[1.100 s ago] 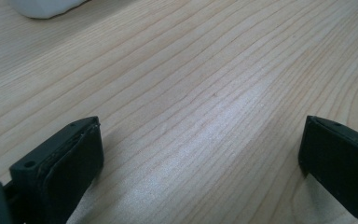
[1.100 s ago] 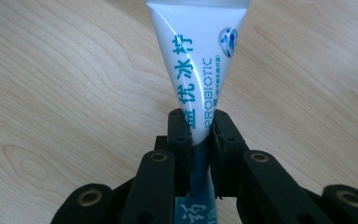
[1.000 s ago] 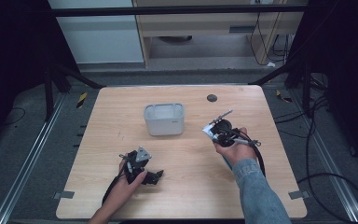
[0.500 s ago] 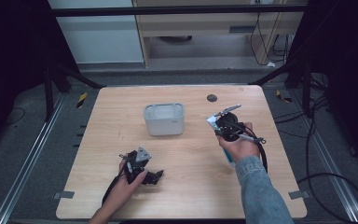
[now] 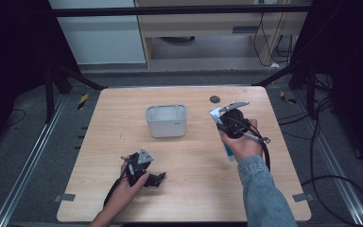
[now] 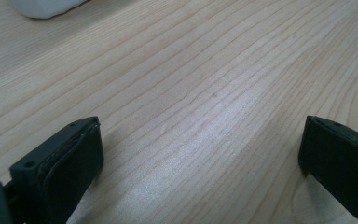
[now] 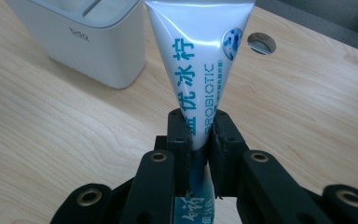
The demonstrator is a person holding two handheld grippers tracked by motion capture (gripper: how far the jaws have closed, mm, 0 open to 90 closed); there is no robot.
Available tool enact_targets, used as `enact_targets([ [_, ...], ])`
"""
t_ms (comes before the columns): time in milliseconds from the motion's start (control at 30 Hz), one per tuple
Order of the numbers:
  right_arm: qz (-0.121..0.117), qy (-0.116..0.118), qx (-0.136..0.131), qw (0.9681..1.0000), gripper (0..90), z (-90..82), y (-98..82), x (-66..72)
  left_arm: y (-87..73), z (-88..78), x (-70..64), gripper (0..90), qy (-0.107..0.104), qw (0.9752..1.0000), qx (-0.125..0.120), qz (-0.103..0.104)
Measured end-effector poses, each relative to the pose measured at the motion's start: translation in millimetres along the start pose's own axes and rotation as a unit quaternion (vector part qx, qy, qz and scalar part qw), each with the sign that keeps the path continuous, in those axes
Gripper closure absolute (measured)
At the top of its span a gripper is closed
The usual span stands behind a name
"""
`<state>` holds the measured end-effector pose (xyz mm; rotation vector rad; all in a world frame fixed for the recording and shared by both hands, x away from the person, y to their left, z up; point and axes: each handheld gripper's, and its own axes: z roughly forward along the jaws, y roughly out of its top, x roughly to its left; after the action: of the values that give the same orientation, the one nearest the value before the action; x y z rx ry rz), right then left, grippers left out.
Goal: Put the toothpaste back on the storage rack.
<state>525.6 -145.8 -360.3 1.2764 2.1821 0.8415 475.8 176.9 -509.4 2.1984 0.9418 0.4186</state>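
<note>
A white and blue toothpaste tube with printed lettering stands between the jaws of my right gripper, which is shut on its lower part. In the high view the right gripper holds the tube above the table's right half, just right of a white box-shaped container. My left gripper rests low at the table's near left. Its jaws stand wide apart in the left gripper view, with bare wood between them.
The white container sits at the table's middle, its top showing a recess. A round dark grommet is set into the wooden table behind the right hand. Dark floor, rails and cables surround the table.
The right hand has lifted the tube a little higher and farther back over the table. The left hand and its gripper have stayed where they were.
</note>
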Motion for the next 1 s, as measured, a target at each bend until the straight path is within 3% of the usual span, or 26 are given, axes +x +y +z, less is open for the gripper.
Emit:
enact_targets([
  [500, 0.006, 0.009, -0.045, 0.9989, 79.9, -2.2, 13.4, 10.4, 0.0, 0.0, 0.0, 0.0, 0.000, 1.0000, 0.000, 0.000],
  [1000, 0.004, 0.018, -0.096, 0.9952, 79.8, 0.0, 36.7, 21.8, 0.0, 0.0, 0.0, 0.0, 0.000, 1.0000, 0.000, 0.000],
])
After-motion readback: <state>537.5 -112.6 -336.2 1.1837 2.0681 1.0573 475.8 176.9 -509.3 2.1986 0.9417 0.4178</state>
